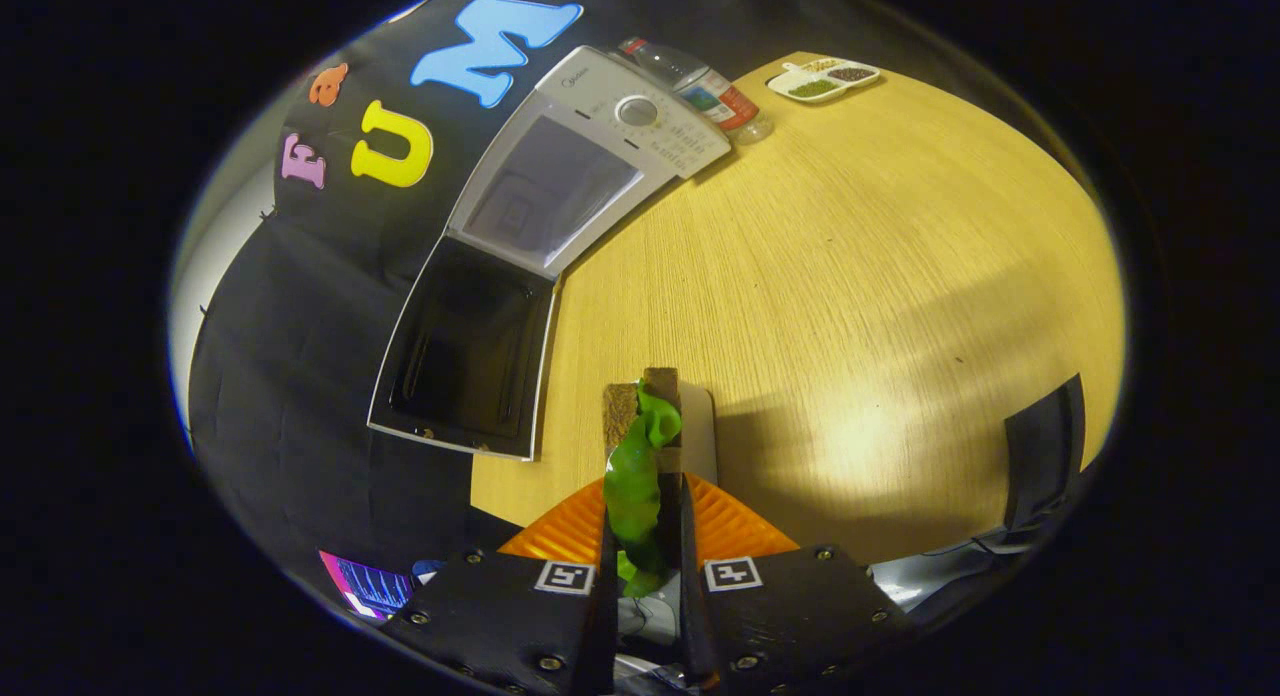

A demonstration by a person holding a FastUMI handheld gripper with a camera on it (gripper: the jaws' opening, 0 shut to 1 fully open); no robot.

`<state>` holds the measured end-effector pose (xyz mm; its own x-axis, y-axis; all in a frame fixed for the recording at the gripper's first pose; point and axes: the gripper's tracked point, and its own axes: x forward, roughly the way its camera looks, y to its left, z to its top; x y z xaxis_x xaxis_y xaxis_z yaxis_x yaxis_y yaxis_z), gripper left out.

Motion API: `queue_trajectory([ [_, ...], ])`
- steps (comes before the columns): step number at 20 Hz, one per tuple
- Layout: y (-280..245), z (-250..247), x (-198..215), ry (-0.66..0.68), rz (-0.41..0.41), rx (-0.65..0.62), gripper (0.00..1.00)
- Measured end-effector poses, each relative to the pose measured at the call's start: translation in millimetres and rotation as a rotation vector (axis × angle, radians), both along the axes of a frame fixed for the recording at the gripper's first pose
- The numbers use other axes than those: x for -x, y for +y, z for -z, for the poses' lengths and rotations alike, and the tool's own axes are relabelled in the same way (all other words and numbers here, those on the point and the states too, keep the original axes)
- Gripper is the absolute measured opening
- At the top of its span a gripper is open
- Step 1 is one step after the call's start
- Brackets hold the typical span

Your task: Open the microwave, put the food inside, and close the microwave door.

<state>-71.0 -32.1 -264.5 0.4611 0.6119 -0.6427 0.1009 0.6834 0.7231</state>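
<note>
Your gripper (645, 446) has its 2 fingers clamped on the food (637, 481), a glossy green, crumpled, leafy-looking piece that runs lengthwise between them and bulges past one fingertip, above an orange ribbed plate (735, 528) at the near edge of the table (850, 276). Beyond the fingers and off to one side stands the microwave (590, 156), a pale body with a round dial and a grey cavity showing, its dark-glass door (465, 351) swung fully open toward you. Past the microwave lie a bottle (705, 91) and a white divided tray (825, 78) at the table's far edge.
</note>
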Motion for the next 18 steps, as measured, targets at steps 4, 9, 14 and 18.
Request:
queue_trajectory([
  [4, 1.5, -31.8, -17.1, -0.053, 0.045, -0.046, 0.26],
  [9, 17.0, -68.4, -54.4, -0.147, 0.082, -0.071, 0.25],
  [14, 47.3, -90.3, -112.2, -0.245, 0.135, -0.095, 0.26],
  [18, 69.5, -97.4, -155.0, -0.297, 0.175, -0.125, 0.25],
])
